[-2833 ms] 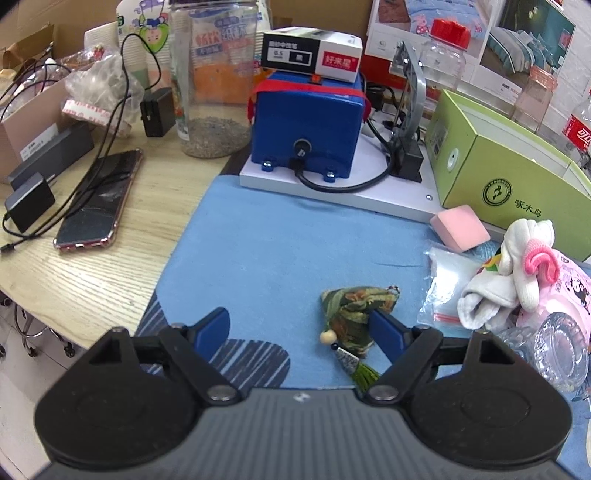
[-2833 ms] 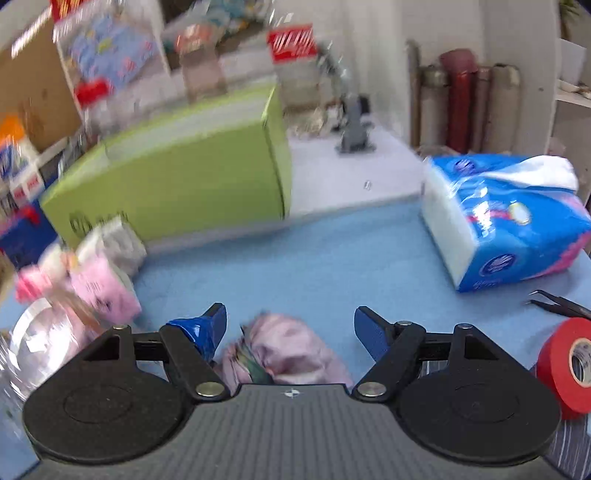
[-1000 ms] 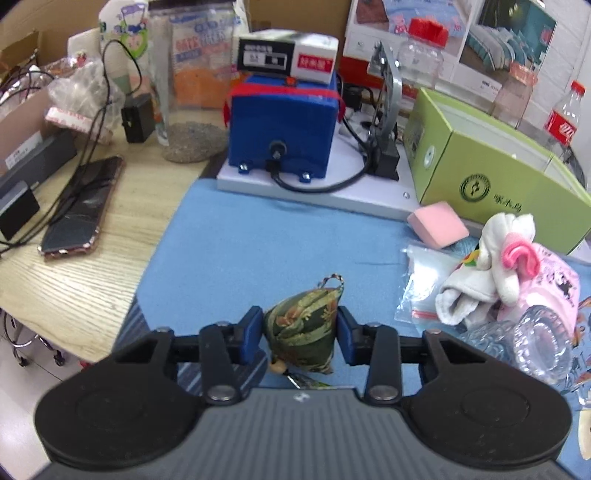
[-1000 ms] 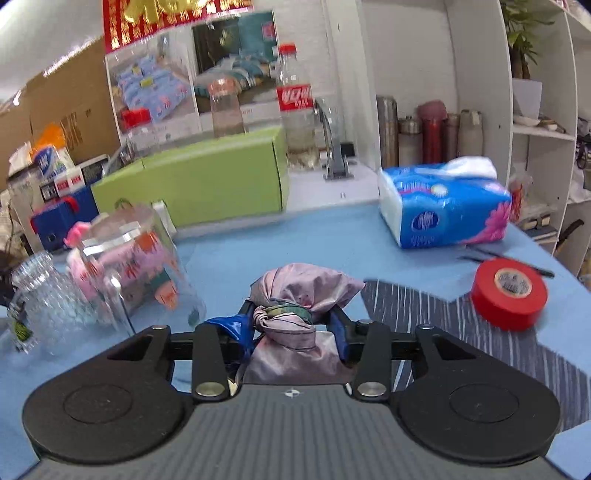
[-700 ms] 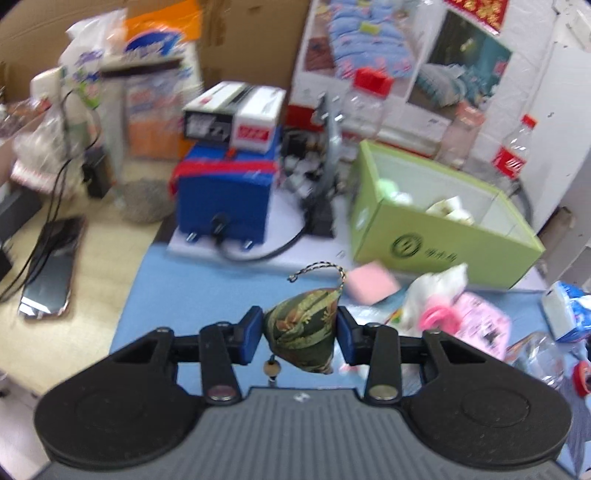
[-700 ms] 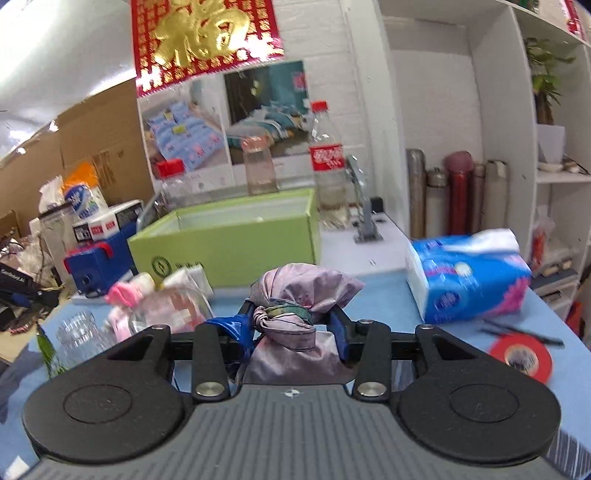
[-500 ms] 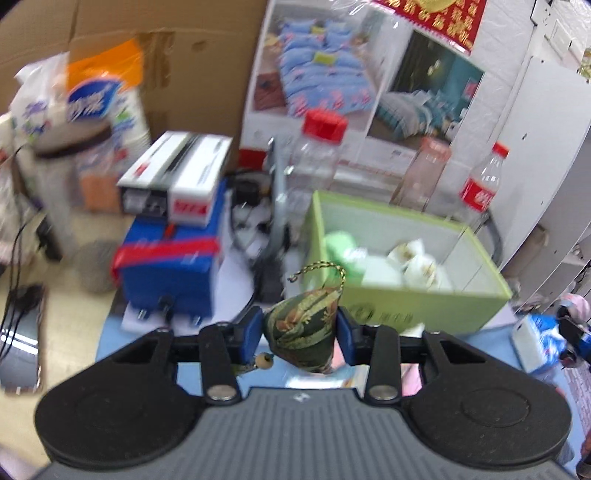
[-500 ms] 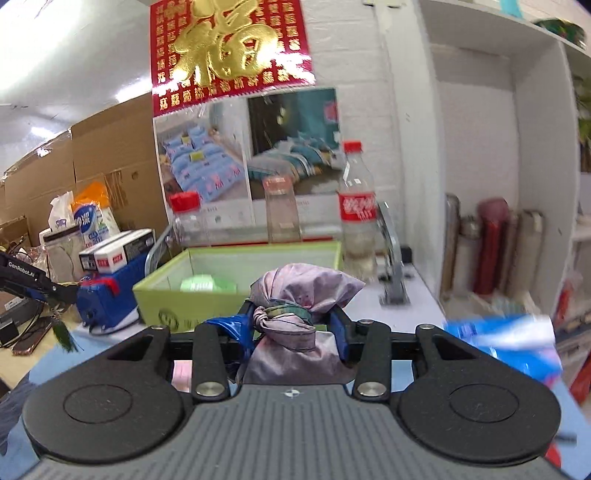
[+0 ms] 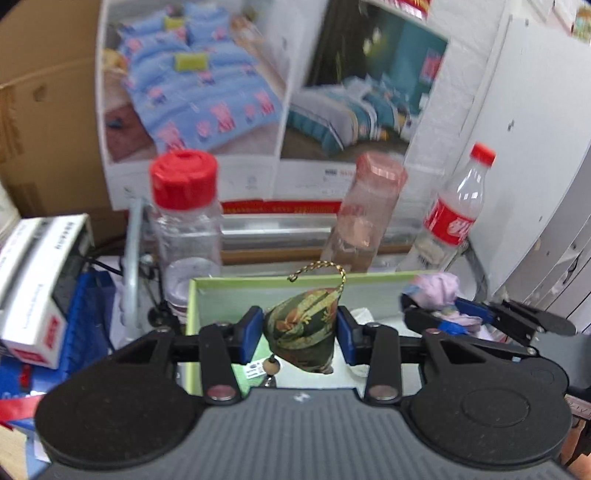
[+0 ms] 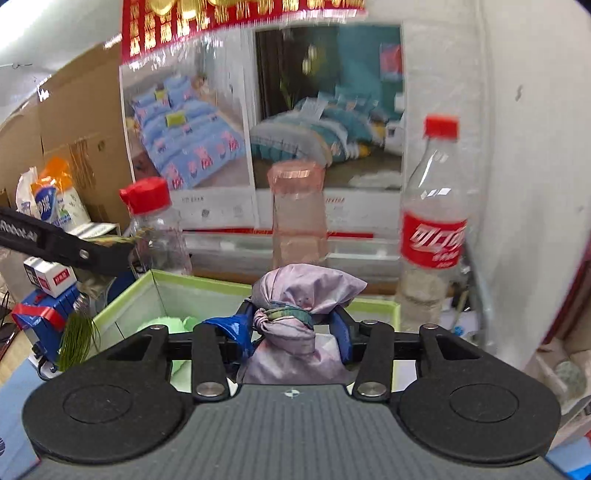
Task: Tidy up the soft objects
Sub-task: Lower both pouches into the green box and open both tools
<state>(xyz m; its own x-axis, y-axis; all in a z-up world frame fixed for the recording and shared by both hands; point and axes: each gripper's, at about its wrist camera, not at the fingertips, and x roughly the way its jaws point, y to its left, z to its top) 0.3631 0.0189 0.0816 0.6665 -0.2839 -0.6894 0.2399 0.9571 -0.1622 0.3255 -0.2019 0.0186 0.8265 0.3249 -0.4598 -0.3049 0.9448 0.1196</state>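
A white brick wall (image 10: 524, 110) fills three o'clock. A bedding poster (image 10: 258, 122) hangs at twelve o'clock beneath a red banner (image 10: 229, 26). Brown cardboard (image 9: 48, 122) leans at nine o'clock.

Two sachets (image 9: 303, 328), three bottles (image 10: 432, 229), one green box (image 10: 125, 299), perhaps more inside.

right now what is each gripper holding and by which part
The left gripper has a green patterned sachet between its opening jaws, by its sides; the right gripper a lilac pouch, around its tied neck, jaws opening.
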